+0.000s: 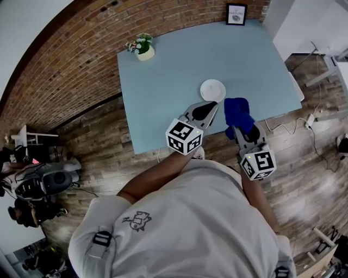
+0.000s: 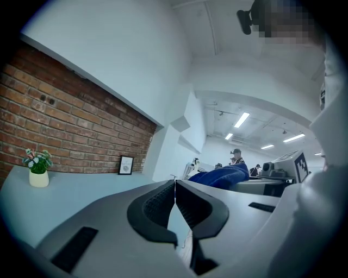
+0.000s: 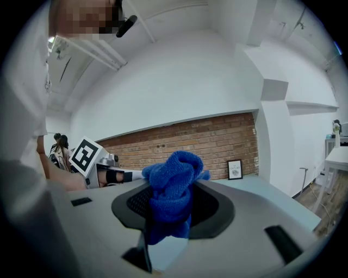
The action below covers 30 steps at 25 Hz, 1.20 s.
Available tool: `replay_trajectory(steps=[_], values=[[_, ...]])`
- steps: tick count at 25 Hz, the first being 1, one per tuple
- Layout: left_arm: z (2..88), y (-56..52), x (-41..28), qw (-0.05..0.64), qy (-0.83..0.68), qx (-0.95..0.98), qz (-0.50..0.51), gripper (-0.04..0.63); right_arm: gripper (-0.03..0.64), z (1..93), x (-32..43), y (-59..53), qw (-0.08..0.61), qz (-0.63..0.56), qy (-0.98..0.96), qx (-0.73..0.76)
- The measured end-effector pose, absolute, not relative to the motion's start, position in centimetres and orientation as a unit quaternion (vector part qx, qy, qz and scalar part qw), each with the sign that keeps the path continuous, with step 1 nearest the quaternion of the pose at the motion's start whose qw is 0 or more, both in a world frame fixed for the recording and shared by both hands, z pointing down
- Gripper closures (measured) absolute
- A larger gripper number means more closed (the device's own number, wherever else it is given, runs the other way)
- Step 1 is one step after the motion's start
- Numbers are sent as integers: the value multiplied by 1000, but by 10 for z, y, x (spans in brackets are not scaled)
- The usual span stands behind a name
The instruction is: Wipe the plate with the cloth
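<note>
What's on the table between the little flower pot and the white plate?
Nothing. The head view shows only bare blue tabletop between the flower pot and the plate.

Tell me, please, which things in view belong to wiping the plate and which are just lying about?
Belong to the job:
- plate, on the table
- blue cloth, clamped between the jaws of the right gripper
- left gripper, jaws together, empty

Just lying about:
- potted plant, at the table's far corner
- framed picture, at the table's far edge
</note>
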<state>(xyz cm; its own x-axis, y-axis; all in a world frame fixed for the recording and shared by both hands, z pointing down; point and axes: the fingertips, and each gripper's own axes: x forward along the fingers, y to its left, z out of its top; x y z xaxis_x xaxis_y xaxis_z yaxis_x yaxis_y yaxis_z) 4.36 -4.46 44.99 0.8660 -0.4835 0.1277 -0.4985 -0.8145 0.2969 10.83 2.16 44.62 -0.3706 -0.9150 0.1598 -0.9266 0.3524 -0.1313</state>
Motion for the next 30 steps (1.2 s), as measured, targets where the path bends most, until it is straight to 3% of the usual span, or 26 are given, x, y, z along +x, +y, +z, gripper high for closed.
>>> replay_trajectory(steps=[20, 30], values=[[458, -146, 20, 153, -310, 938, 26, 589, 485, 452, 94, -96, 61, 71, -857, 507], [506, -212, 35, 210, -364, 906, 50, 588, 485, 482, 128, -180, 87, 105, -881, 454]])
